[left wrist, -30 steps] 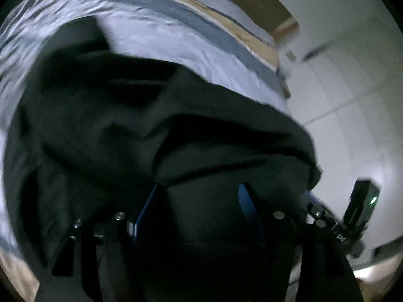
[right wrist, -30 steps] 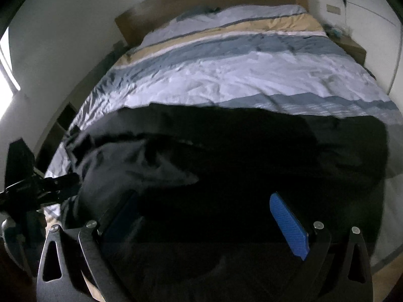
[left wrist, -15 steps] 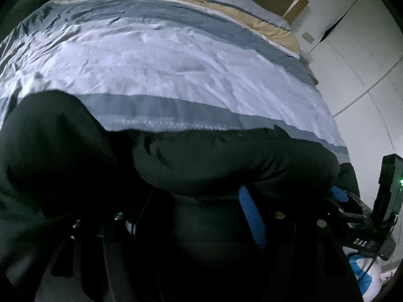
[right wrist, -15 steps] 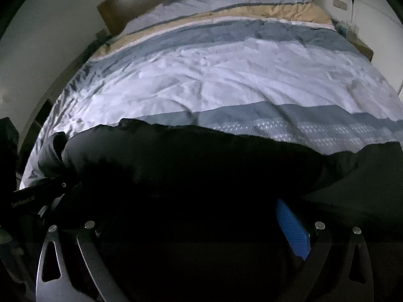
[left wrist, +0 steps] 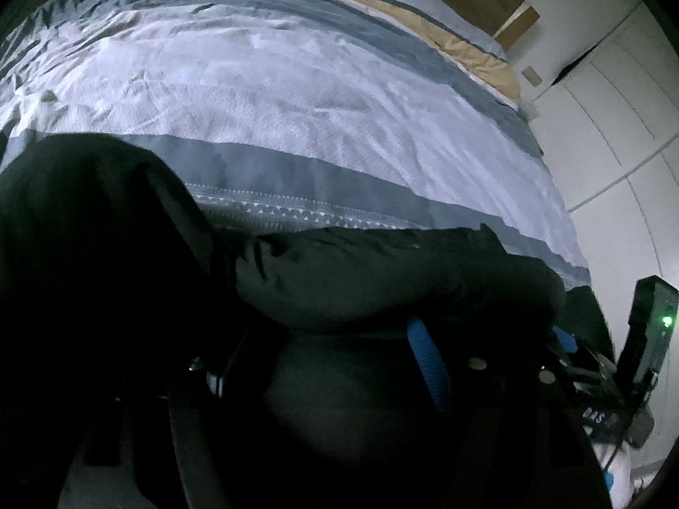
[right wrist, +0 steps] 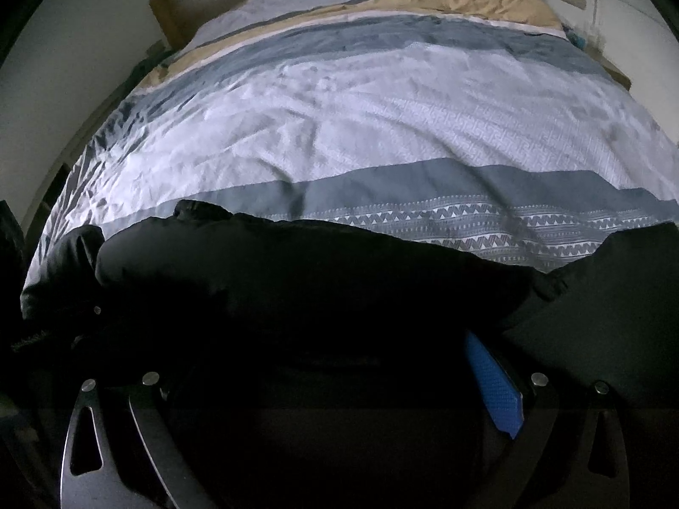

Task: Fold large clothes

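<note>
1. While my left gripper point(left wrist: 322, 364) points down at the near end of the bed point(left wrist: 297, 85), its jaws have just been opening, with the black garment point(left wrist: 382, 280) bunched between the blue pads point(left wrist: 426, 360).
2. My right gripper point(right wrist: 331, 381) stands wide too, garment point(right wrist: 297, 280) between its fingers; I cannot tell if the pads press it.
3. Folded, the garment lies across the striped duvet point(right wrist: 382, 127).
</note>
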Available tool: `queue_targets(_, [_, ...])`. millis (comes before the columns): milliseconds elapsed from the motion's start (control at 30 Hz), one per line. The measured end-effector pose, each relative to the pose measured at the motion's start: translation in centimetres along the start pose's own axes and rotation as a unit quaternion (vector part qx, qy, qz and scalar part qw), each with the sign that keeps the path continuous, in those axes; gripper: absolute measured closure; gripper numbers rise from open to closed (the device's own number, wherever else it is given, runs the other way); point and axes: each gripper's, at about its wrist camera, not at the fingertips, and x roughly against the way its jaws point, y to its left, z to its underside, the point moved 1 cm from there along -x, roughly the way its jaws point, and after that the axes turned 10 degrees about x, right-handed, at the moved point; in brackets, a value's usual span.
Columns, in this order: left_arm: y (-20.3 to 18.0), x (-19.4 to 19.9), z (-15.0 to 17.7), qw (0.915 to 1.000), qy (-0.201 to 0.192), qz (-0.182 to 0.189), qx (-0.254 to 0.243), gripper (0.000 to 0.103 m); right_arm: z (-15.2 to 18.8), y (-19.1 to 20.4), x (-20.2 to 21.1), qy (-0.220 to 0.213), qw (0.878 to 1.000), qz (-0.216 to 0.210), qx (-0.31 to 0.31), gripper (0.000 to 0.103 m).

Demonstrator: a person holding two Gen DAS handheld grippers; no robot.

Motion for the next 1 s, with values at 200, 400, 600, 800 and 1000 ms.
queue_targets(200, [5.8, 4.4, -1.2, 0.9983, 0.007, -0.014, 0.056, 0.034, 1.1, -4.2, 2.7, 0.011, 1.000, -0.005, -0.019, 0.000])
queue_targets(400, [11.3, 6.5, -1.1, 0.9889, 0.012, -0.113, 0.096, 0.034, 3.5, -9.8, 4.5, 0.020, 0.995, 0.043, -0.087, 0.000])
queue_targets(600, [11.3, 12.3, 1.0, 0.9881, -0.062, -0.107, 0.091, 0.035, 5.1, -10.0, 8.9, 0.019, 0.991, 0.096, -0.091, 0.001])
queue_targets(800, [7.1, 14.5, 5.2, 0.9874, -0.109, -0.114, 0.014, 0.035, 6.4, -5.7, 13.9, -0.041, 0.996, 0.062, -0.054, 0.000])
queue_targets(1000, [6.5, 13.2, 8.3, 0.9827, -0.121, -0.137, -0.030, 0.035, 8.3, -3.2, 12.8, -0.034, 0.997, 0.066, -0.034, 0.000])
